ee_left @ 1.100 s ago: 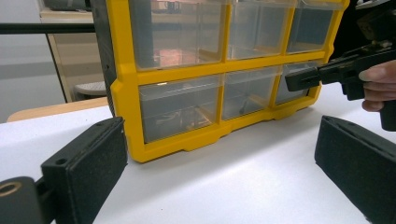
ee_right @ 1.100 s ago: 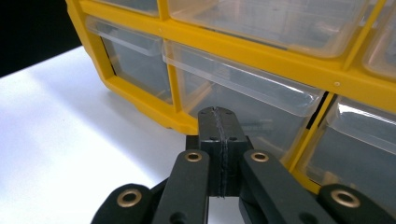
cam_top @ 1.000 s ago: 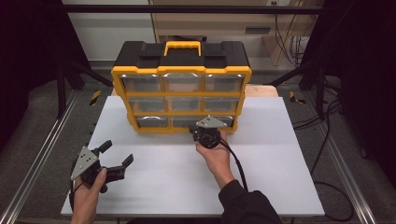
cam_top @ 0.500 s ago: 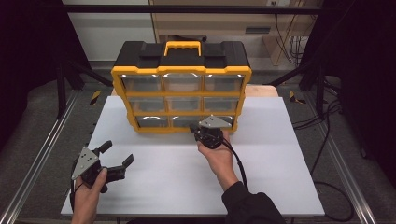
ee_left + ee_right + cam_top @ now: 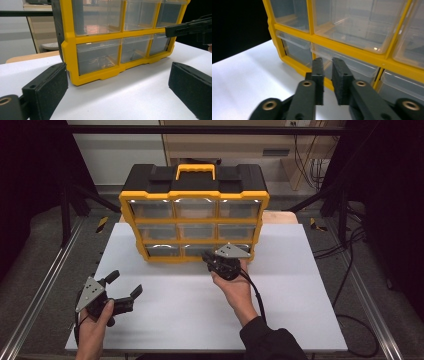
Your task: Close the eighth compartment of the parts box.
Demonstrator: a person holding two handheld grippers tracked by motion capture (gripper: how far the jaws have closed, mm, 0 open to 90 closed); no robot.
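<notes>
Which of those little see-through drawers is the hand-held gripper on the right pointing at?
Find the yellow and black organiser standing at the back of the white table. Its front holds three rows of three clear drawers. The right hand-held gripper, jaws slightly apart with nothing between them, faces the bottom middle drawer, the lowest one with a drawer on either side.

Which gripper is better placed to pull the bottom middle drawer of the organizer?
Right. The right gripper is at the organizer's bottom row; the left gripper sits open, apart from it.

Yellow-and-black organiser (image 5: 194, 215), clear drawers (image 5: 196, 231)
</notes>
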